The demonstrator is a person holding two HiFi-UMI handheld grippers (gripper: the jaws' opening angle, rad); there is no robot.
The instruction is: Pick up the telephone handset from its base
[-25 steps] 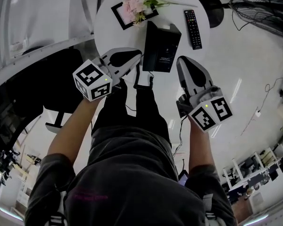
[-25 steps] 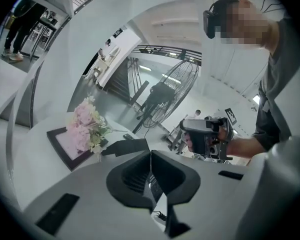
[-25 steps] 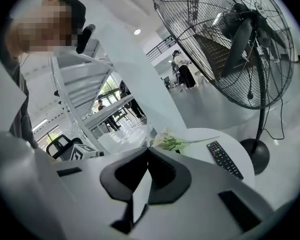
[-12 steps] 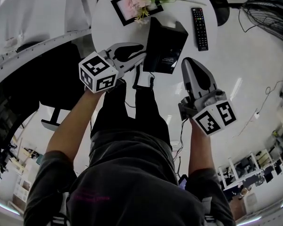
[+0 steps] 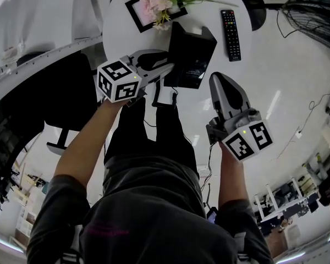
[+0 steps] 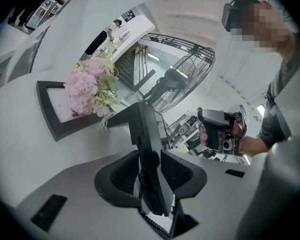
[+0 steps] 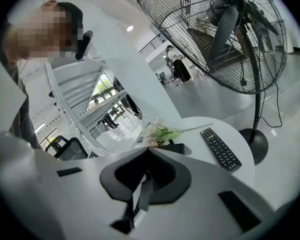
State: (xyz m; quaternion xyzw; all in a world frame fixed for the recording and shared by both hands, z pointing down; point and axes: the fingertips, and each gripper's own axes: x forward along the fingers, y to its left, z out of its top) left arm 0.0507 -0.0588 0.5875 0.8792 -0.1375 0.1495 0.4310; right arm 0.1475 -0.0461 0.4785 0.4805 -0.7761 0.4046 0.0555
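— Where is the handset sitting?

— The handset (image 6: 147,184) is lying in its base (image 5: 193,56) on the near part of the round white table (image 5: 121,37). Its coiled cord (image 6: 156,228) is trailing at the near end.

— And the left gripper?

— The left gripper (image 5: 166,67) is reaching in from the telephone's left side and tilting slightly downward. Its marker cube (image 5: 118,80) is riding above the bare left forearm (image 5: 82,147). The jaws have just been opening and are standing wide, one on either side of the handset's black edge. A pale gap is showing at the left pad, so they are not clamping it.

— What is the right gripper doing?

— The right gripper (image 5: 215,78) is hovering just off the table's rim, near the base's corner but apart from it, and pointing toward the table and somewhat down. Its jaws are resting together with nothing between them. The right forearm (image 5: 231,175) is stretching straight ahead.

— Anything else around?

— Beyond the telephone a black picture frame (image 6: 77,129) is lying under pink flowers (image 6: 85,86). A remote (image 5: 230,34) is lying to the right, and a standing fan (image 7: 215,39) is rising behind the table.
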